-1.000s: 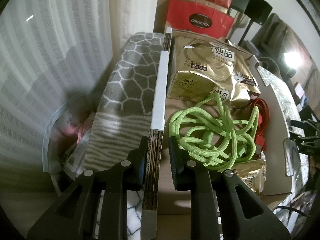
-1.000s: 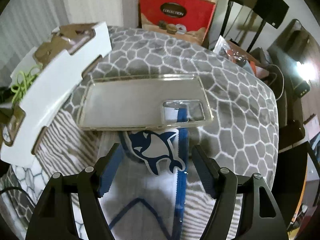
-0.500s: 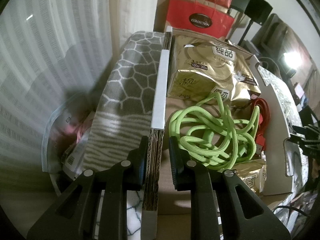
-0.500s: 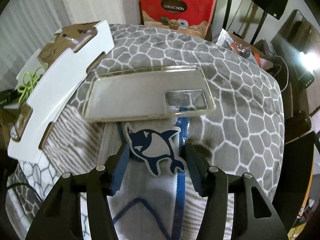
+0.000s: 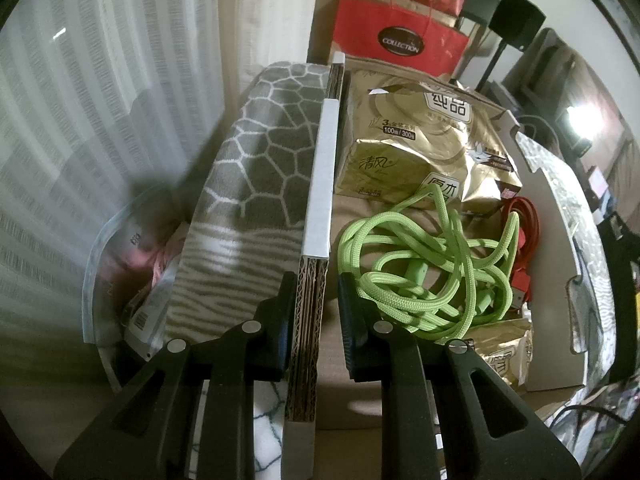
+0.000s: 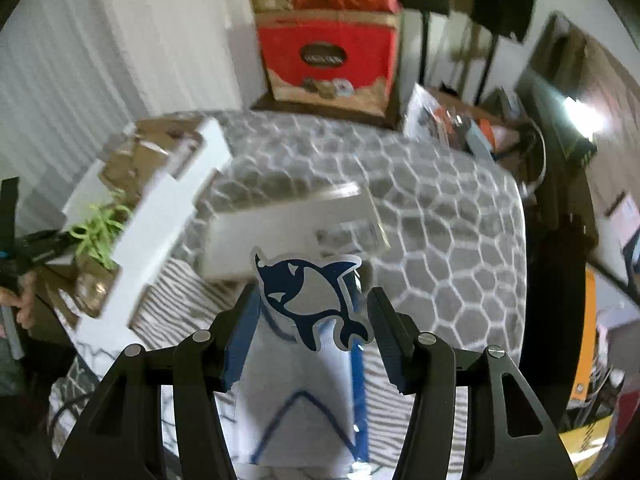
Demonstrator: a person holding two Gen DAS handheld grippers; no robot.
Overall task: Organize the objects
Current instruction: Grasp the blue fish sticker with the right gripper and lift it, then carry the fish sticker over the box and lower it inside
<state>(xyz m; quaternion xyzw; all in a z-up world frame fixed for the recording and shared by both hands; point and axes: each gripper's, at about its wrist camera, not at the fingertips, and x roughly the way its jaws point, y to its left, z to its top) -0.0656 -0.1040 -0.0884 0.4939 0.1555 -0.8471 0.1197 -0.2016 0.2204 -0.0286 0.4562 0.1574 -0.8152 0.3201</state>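
My left gripper (image 5: 314,284) is shut on the corrugated side wall (image 5: 320,184) of an open cardboard box and holds still. Inside that box lie a coiled green cord (image 5: 432,272), a gold tissue pack (image 5: 420,148) and a red cable (image 5: 528,232). My right gripper (image 6: 313,296) is shut on a white and blue packet with a dolphin-shaped tag (image 6: 296,284), held above the grey patterned blanket (image 6: 440,220). A clear phone case (image 6: 288,232) lies on the blanket just beyond the tag. The box (image 6: 160,216) stands to the left of it.
A red gift bag (image 6: 328,56) and stacked boxes stand beyond the blanket, with black stands to their right. A white curtain hangs on the left. A clear plastic bag (image 5: 120,260) sits left of the box. A person's hand (image 6: 24,304) shows at the left edge.
The right gripper's jaws narrowed onto the dolphin packet and lifted it off the blanket; the phone case stayed where it lay. The left gripper and the box have not moved.
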